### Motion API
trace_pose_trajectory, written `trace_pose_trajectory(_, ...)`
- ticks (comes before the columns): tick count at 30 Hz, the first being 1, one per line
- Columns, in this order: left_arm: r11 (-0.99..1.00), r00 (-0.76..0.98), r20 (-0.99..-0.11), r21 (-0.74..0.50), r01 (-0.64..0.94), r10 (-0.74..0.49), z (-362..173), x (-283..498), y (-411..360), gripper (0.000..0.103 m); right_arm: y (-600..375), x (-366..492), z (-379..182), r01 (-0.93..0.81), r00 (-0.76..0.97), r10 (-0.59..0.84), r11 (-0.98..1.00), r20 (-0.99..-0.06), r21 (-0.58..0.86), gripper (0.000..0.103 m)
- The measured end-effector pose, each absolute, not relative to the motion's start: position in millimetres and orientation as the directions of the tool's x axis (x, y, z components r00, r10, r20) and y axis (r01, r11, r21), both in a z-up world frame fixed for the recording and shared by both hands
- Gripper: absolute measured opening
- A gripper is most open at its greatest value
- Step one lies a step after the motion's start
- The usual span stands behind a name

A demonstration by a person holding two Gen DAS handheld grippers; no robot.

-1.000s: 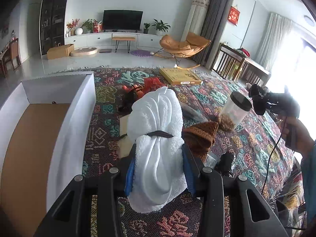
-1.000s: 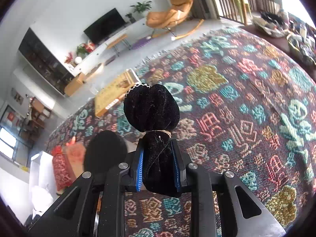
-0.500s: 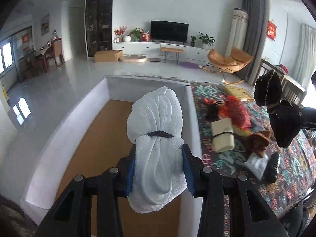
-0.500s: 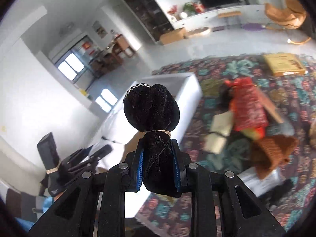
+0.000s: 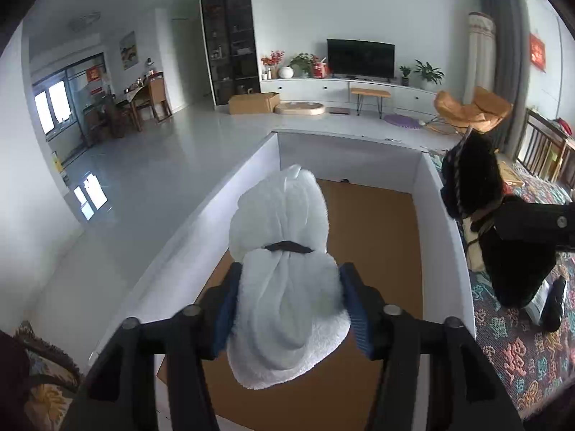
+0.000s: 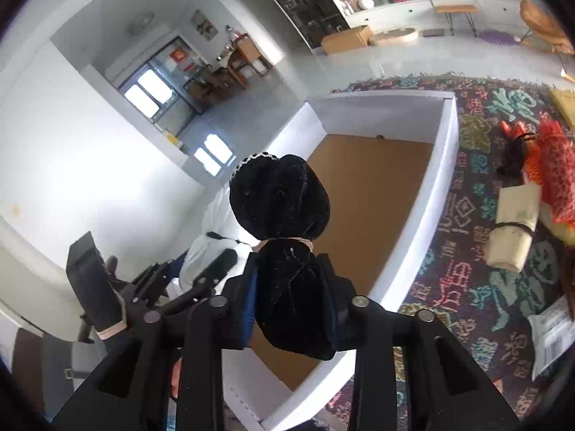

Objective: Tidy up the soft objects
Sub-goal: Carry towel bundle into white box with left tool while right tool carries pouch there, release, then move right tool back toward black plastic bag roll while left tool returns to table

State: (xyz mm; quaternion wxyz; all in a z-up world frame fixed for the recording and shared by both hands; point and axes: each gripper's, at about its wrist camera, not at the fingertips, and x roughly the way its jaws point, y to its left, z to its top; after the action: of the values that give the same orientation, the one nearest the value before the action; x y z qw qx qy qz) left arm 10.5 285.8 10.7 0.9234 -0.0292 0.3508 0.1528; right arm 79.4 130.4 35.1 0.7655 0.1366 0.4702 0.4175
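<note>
My left gripper (image 5: 287, 305) is shut on a white fluffy towel bundle (image 5: 284, 269) tied with a dark band, held above the brown floor of a white-walled box (image 5: 445, 237). My right gripper (image 6: 291, 298) is shut on a black velvet bundle (image 6: 284, 208) tied with a thin cord, over the box's (image 6: 424, 194) near right wall. The black bundle also shows at the right of the left wrist view (image 5: 478, 194). The white bundle and left gripper show at the left of the right wrist view (image 6: 212, 255).
The box sits on a patterned cloth (image 6: 467, 280). On the cloth to the right lie a beige rolled bundle (image 6: 514, 226), a red mesh item (image 6: 553, 168), a dark tangle (image 6: 514, 158) and a plastic packet (image 6: 550, 337). Beyond is open living-room floor (image 5: 151, 165).
Both grippers have swung left from over the cloth to the box. The left now holds the white bundle over the box's inside; the right has brought the black bundle to the box's right wall.
</note>
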Motion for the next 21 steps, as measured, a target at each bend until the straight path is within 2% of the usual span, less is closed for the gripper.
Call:
trace_pose_trajectory(1,0.946,0.706,-0.653,0.047,-0.321,0.272,10,10,288,0.092,130,80,33,-0.500,0.205,0.780,0.603,-0.591,0.622,0.086)
trace_pose_trajectory(2,0.941,0.714,-0.642,0.038,-0.335,0.280,10,7,291,0.103,127,81,30,-0.495,0.204,0.789,0.594,-0.580,0.634,0.087)
trace_pose_trajectory(7,0.949,0.737,-0.639,-0.037,-0.313,0.218,8,4,291,0.103,72,74,20,-0.434,0.352,0.695,0.715,-0.628,0.548,0.087)
trace_pose_trajectory(10,0.964,0.776,-0.617,-0.100,-0.247,0.135,13,1,271,0.103,27,50,-1,-0.340,0.506,0.470,0.879,-0.723,0.334,0.087)
trace_pose_trajectory(12,0.976,0.800,-0.597,-0.134,-0.172,0.058,17,1,244,0.103,-1,30,-21,-0.263,0.568,0.341,0.938,-0.749,0.227,0.087)
trace_pose_trajectory(16,0.986,0.801,-0.583,-0.156,0.051,-0.134,25,1,168,0.103,-55,4,-53,-0.070,0.637,0.147,0.989,-0.757,0.133,0.086)
trace_pose_trajectory(18,0.978,0.772,-0.599,-0.134,0.162,-0.211,17,3,123,0.103,-79,-3,-63,0.043,0.660,0.034,0.996,-0.750,0.084,0.086)
trace_pose_trajectory(21,0.961,0.707,-0.660,-0.091,0.260,-0.254,-17,13,68,0.103,-101,-12,-80,0.119,0.677,-0.034,0.991,-0.735,0.064,0.086)
